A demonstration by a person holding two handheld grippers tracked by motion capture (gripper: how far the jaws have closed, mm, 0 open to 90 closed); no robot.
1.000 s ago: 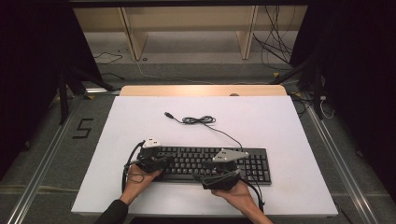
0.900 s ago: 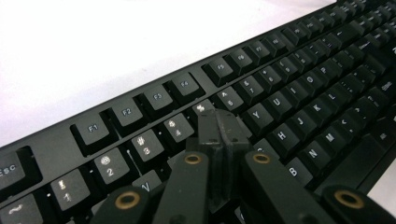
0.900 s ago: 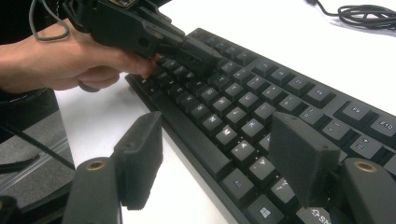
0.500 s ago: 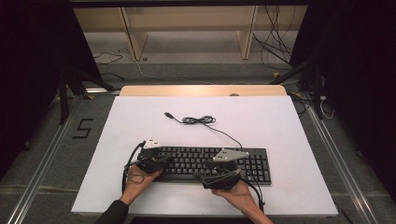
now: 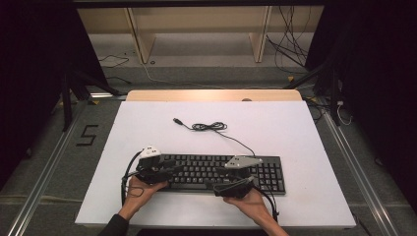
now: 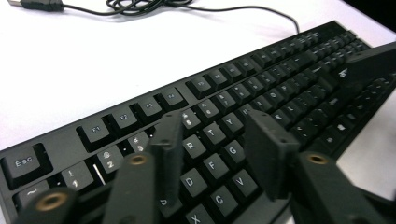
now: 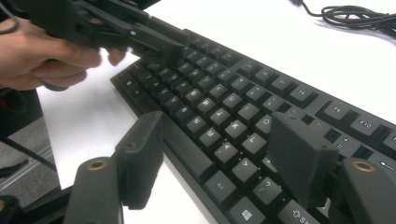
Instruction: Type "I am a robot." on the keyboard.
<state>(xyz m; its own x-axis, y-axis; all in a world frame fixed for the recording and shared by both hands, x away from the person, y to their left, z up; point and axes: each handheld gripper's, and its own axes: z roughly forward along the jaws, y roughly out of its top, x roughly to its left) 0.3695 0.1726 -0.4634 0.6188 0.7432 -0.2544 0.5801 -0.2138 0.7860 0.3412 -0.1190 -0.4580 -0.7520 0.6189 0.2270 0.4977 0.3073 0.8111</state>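
I see a black keyboard (image 5: 221, 173) lying flat on the white table (image 5: 305, 137), close to my side of it. Its thin black cable (image 5: 209, 127) runs away from the back edge and lies in a little loose bundle farther up the table.

My left gripper (image 6: 217, 154) is low over the left part of the keyboard. Its jaws have just been opening, and now they stand apart above the letter keys, around R, F and G. Nothing is pinched between them. I cannot tell if the tips touch the keys.

My right gripper (image 7: 219, 163) is near the middle of the front edge of the keyboard. Its jaws are wide apart. One jaw hangs over the bare table just in front of the keyboard, and the other hangs over the bottom rows of keys. The front edge of the keyboard sits between them, but the pads do not press on it.
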